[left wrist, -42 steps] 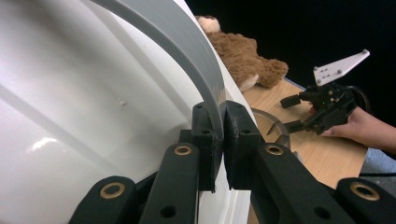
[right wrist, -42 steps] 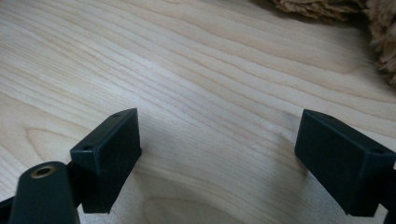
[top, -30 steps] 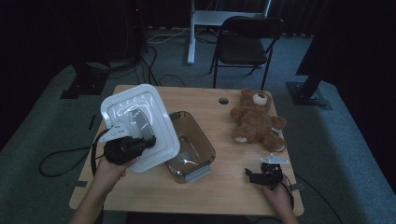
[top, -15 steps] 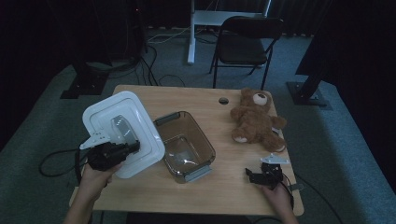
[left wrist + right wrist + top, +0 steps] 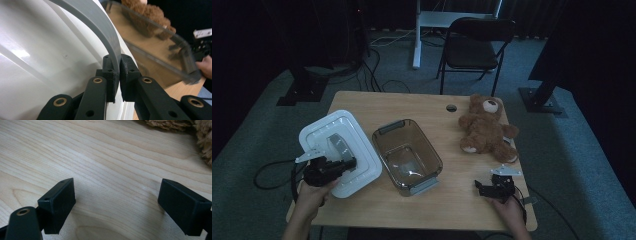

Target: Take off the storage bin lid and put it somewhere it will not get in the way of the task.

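Pinching the grey rim of the white rectangular plastic lid [image 5: 339,150], left tongs [image 5: 118,75] clamped fast on it | lid at lower left of the high view, beside the clear brown plastic bin [image 5: 407,155] on the wooden surface [image 5: 422,102] | right tongs [image 5: 115,205] spread wide, empty, lower right | brown teddy bear [image 5: 486,129] upper right

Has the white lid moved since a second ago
Yes. The white lid, clamped in the left gripper, has swung left and down, off the clear bin, and now sits beside it at the table's left edge.
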